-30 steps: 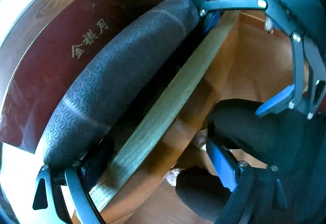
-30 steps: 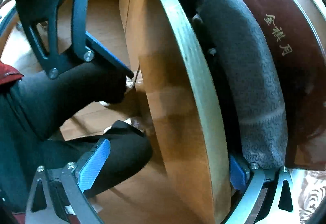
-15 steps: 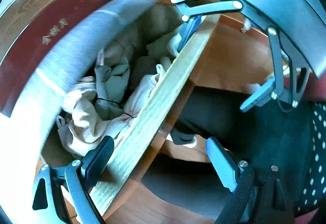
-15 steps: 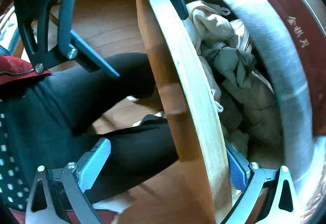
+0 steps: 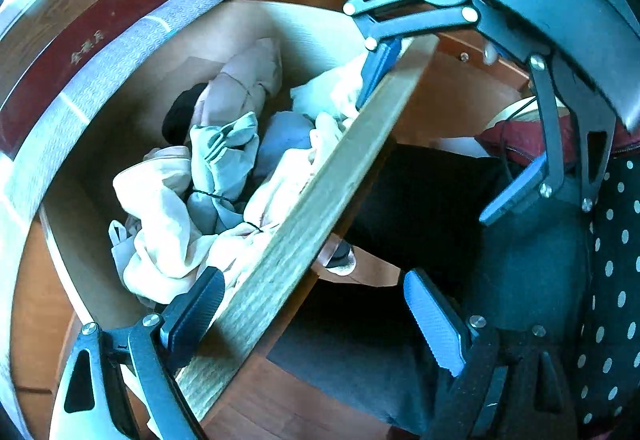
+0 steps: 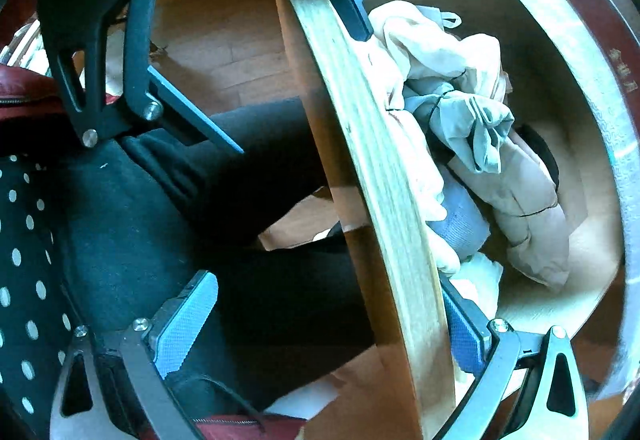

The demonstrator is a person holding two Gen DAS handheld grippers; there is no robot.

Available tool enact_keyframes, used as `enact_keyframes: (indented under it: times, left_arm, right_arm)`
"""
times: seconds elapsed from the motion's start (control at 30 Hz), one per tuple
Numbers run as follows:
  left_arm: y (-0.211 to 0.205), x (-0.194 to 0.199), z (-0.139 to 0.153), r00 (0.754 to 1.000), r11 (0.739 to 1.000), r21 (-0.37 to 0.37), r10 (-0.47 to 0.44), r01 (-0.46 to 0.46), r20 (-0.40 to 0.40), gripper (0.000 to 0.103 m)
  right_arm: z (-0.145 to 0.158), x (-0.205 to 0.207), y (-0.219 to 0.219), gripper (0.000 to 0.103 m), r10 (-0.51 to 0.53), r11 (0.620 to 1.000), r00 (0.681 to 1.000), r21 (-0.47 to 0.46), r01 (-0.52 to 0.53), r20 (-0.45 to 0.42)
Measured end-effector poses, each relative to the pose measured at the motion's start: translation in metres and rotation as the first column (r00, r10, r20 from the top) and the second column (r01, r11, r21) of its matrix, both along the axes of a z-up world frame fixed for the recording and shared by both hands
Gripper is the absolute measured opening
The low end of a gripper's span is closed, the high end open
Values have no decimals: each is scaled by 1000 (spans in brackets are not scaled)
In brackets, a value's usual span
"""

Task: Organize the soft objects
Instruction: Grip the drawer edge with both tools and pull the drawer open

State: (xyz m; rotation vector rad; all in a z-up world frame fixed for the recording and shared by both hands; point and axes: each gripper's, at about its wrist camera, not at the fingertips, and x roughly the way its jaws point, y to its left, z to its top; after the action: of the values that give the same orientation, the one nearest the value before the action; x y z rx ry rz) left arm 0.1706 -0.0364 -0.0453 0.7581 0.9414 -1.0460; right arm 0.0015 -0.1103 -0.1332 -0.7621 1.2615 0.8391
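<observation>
1. Drawer [image 5: 304,224]: pulled well out from under the table [image 5: 100,52]. One second ago it was nearly shut and its contents hidden; half a second ago it was partly open.
2. Clothes [image 5: 208,176]: a crumpled heap of cream, pink, grey-green and blue-grey pieces lying inside the drawer, pressed against its front panel; also seen in the right view [image 6: 464,112].
3. Left gripper [image 5: 308,304]: fingers spread wide, straddling the drawer front, one finger [image 5: 196,304] inside beside the clothes, the other outside.
4. Right gripper [image 6: 324,316]: fingers likewise wide apart, astride the same panel [image 6: 380,180]; nothing clamped.
5. Table edge: patterned grey cloth [image 5: 132,52] over the rim, a dark red sheet with gold characters beside it.
6. Room: wooden floor [image 6: 208,24]; the person's black-clad legs [image 6: 248,168] below the drawer; a dotted dark garment at the side.
</observation>
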Motion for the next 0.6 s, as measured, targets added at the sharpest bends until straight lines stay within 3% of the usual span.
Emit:
enact_keyframes:
  times: [0.17, 0.37, 0.4, 0.5, 0.6]
  left_arm:
    - [7, 12, 13, 998, 997, -57, 63, -61, 22, 92]
    - [19, 29, 43, 995, 989, -113, 94, -92, 15, 92]
    - [19, 30, 46, 995, 990, -106, 93, -89, 30, 92]
    - [17, 35, 56, 991, 991, -88, 109, -102, 79, 92]
    - [18, 50, 65, 975, 966, -151, 217, -208, 45, 88]
  right_arm:
    - [22, 10, -6, 103, -48, 998, 999, 47, 48, -7]
    - [26, 13, -5, 103, -63, 997, 998, 35, 63, 11]
    - [6, 4, 0, 103, -69, 997, 998, 30, 68, 17]
    - [-6, 1, 5, 103, -48, 999, 997, -17, 49, 57]
    - [-7, -3, 9, 103, -61, 998, 993, -25, 64, 104]
